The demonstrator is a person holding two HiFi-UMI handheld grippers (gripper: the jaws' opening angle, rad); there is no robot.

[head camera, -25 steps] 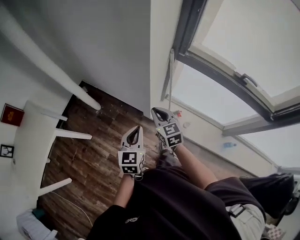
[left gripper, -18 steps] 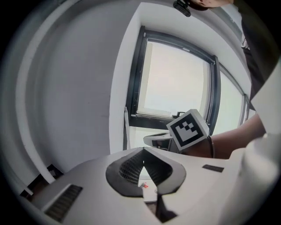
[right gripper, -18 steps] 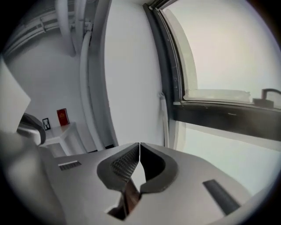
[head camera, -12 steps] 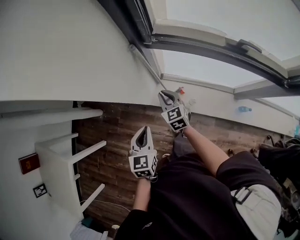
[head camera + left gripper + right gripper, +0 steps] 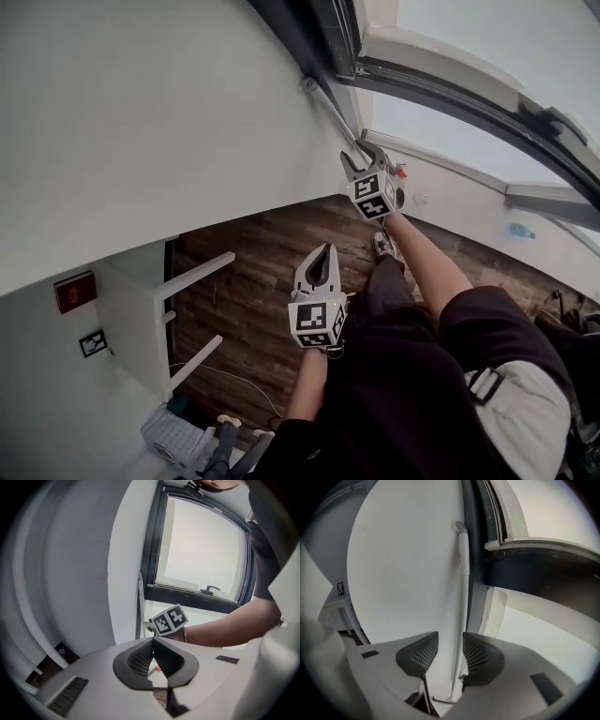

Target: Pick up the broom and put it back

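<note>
Now the right gripper (image 5: 361, 161) had its jaws clamped on the broom (image 5: 328, 108), its handle running straight up and away from them along the wall (image 5: 141, 112) beside the window frame (image 5: 323, 37). Left gripper (image 5: 321, 258) hung lower, well apart, jaws together on nothing, so only 1 gripper, the right, looked placed to move it.

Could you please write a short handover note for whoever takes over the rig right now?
Right gripper: jaws closed on the broom handle, whose top end stands well above them.
Left gripper: shut, empty, held lower, near the body.
Broom: upright, with the handle leaning on the white wall beside the dark window frame.
Done: handle grasped.
Left: lift the broom and put it back; its place isn't apparent in these views.
</note>
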